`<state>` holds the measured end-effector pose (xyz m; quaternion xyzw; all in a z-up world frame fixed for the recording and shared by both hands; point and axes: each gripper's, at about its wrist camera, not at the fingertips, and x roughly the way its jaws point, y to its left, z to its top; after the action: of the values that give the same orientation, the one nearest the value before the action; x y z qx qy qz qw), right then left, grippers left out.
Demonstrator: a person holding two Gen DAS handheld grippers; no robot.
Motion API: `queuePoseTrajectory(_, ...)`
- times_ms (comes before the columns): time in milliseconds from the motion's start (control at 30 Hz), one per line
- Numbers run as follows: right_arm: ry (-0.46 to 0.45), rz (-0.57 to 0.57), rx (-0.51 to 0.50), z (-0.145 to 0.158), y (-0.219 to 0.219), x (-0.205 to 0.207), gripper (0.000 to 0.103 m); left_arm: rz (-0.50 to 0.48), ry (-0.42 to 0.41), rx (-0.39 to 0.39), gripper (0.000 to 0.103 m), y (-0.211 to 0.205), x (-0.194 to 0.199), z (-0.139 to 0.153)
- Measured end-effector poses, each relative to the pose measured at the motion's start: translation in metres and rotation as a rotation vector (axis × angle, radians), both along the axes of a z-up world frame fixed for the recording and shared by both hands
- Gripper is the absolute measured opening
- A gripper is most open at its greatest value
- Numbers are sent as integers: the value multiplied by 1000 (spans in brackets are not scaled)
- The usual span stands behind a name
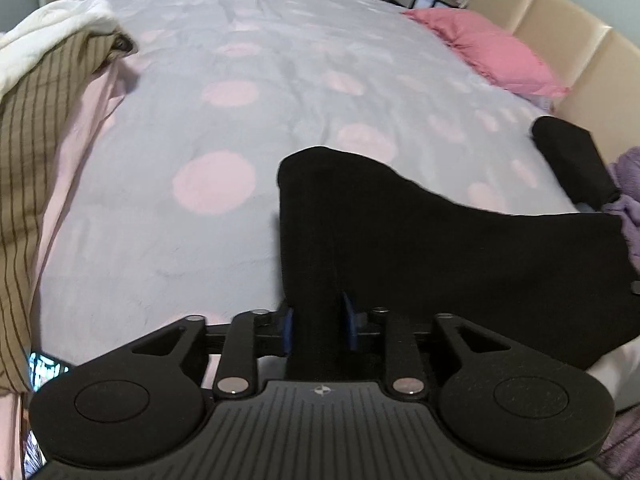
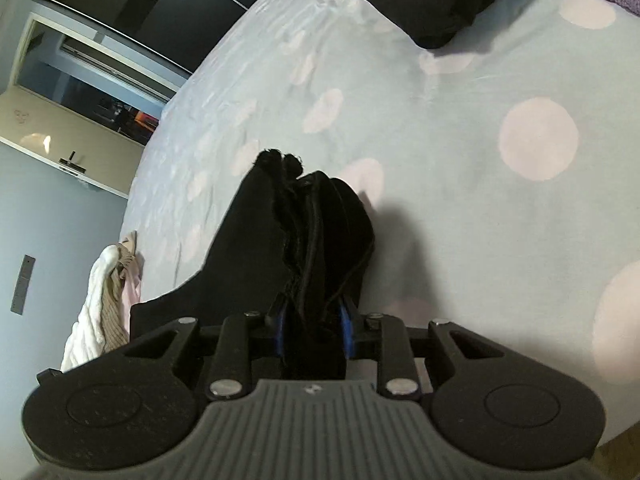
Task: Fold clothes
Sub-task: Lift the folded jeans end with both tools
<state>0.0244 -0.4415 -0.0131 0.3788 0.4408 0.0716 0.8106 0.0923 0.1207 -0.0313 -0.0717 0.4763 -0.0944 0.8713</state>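
With my left tool (image 1: 318, 326) and right tool (image 2: 313, 330) each clamped on the black garment (image 1: 400, 240) (bunched thick), I should keep it taut, edges level, above the bed (image 1: 240, 120).

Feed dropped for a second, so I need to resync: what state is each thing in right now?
Left hand-held gripper: shut on the black garment.
Right hand-held gripper: shut on a bunched edge of it.
Black garment: held at two spots, draped over the bed.
Second black piece: lying loose near the headboard.
Pink pillow: lying flat.
Clothes pile: heaped, unfolded.
Bedspread: spread, lightly wrinkled.
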Motion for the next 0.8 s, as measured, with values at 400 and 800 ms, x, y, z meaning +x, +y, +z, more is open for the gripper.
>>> queuePoseTrajectory(400, -6, -4, -47, -1, 7, 3, 29, -233, -148, 159, 14, -87, -45, 35)
queuePoseTrajectory(800, -6, 10, -60, 3, 12, 3, 29, -572, -185, 393, 0, -190, -102, -21)
